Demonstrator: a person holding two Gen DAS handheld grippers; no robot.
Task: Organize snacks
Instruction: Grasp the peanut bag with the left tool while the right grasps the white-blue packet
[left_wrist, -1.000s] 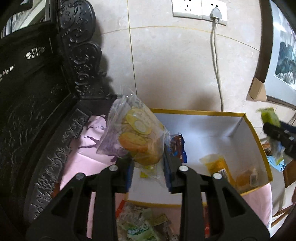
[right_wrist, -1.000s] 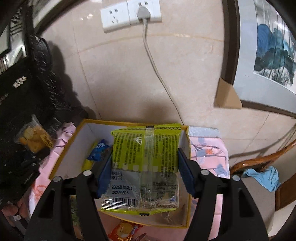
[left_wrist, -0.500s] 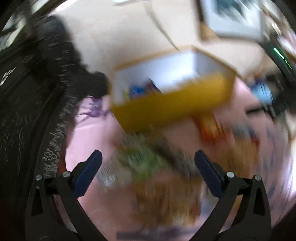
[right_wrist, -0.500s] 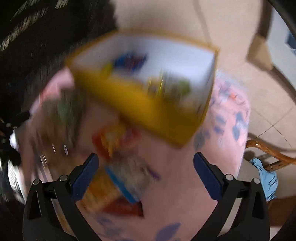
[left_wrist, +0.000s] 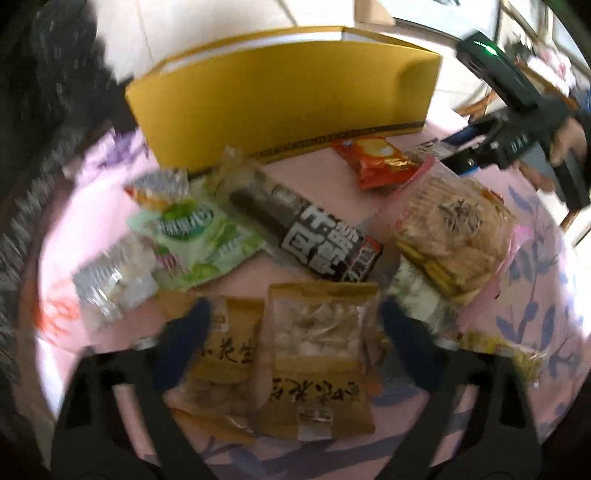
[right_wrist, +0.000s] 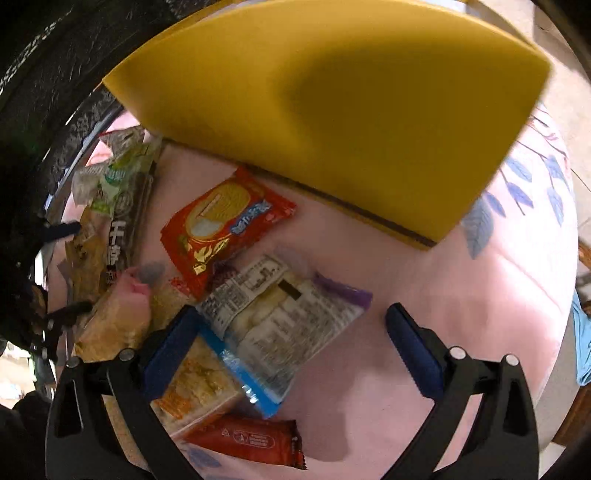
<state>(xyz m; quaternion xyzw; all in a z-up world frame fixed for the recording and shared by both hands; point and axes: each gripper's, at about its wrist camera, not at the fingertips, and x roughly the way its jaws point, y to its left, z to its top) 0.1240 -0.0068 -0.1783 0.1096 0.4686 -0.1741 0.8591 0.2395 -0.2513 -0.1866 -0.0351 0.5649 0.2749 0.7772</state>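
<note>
The left hand-held gripper (left_wrist: 291, 319) hangs open over the pink floral cloth (left_wrist: 535, 302) on the counter, its jaws having just been closing; between them lie two tan peanut packets (left_wrist: 317, 354) printed with dark Chinese characters, with no pad seen pressing on either. Ahead lie a black packet with large white Chinese lettering (left_wrist: 314, 236), a pale green packet (left_wrist: 195, 236), a clear bag of crackers (left_wrist: 454, 236) and a red biscuit packet (left_wrist: 376, 160).

The right hand-held gripper (right_wrist: 291, 332) is also open, its jaws having just been closing, above a clear packet showing a printed ingredients panel (right_wrist: 273, 317). All these snacks lie in front of the yellow cardboard box (right_wrist: 332, 110).
</note>
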